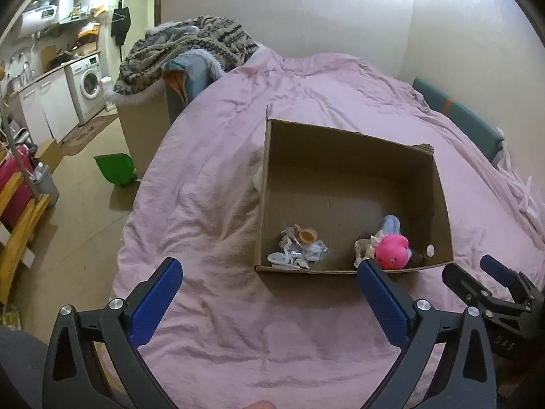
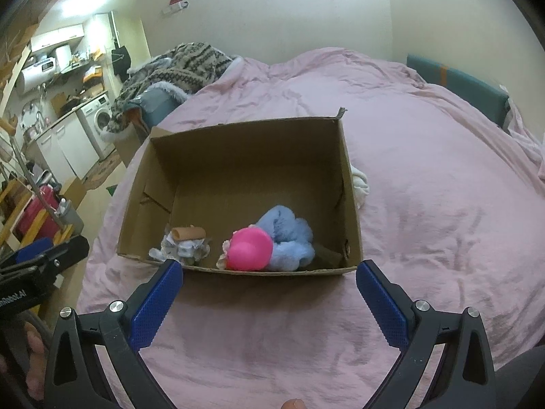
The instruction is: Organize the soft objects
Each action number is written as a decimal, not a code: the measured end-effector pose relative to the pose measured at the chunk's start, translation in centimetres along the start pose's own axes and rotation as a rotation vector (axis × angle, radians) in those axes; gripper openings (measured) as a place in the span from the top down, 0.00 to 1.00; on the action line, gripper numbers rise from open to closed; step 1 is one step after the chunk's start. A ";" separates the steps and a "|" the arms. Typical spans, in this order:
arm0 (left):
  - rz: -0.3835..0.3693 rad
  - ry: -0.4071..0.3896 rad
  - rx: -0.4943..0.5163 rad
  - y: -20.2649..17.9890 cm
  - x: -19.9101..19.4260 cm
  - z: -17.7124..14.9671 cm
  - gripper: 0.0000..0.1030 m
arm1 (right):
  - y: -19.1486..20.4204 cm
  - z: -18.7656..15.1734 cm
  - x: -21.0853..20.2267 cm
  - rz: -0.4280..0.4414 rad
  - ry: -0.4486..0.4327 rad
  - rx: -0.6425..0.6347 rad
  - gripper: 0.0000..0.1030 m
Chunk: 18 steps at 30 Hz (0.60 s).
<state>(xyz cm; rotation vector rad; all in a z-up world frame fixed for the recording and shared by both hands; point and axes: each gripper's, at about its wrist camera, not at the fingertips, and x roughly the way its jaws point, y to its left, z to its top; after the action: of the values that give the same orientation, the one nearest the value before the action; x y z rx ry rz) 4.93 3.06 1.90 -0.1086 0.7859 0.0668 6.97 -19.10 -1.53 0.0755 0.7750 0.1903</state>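
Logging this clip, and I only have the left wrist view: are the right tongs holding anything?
Observer: No. The right tongs are wide open with nothing between them.
Reviewer: What is the bluish thing behind the pink toy, and is anything soft left outside?
Observer: It is a fluffy blue plush lying against the pink toy inside the cardboard box. A white cloth item lies on the pink bedcover against the box's outer wall.
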 end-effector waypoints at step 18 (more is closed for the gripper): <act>-0.014 -0.007 0.036 -0.9 -0.2 -0.2 0.01 | -0.3 0.0 0.4 -0.009 0.012 0.010 0.00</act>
<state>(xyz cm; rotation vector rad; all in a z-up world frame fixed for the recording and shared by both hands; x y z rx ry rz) 4.72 2.12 1.93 -0.0792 0.7790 0.0400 7.27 -19.31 -1.84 0.0803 0.7879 0.1787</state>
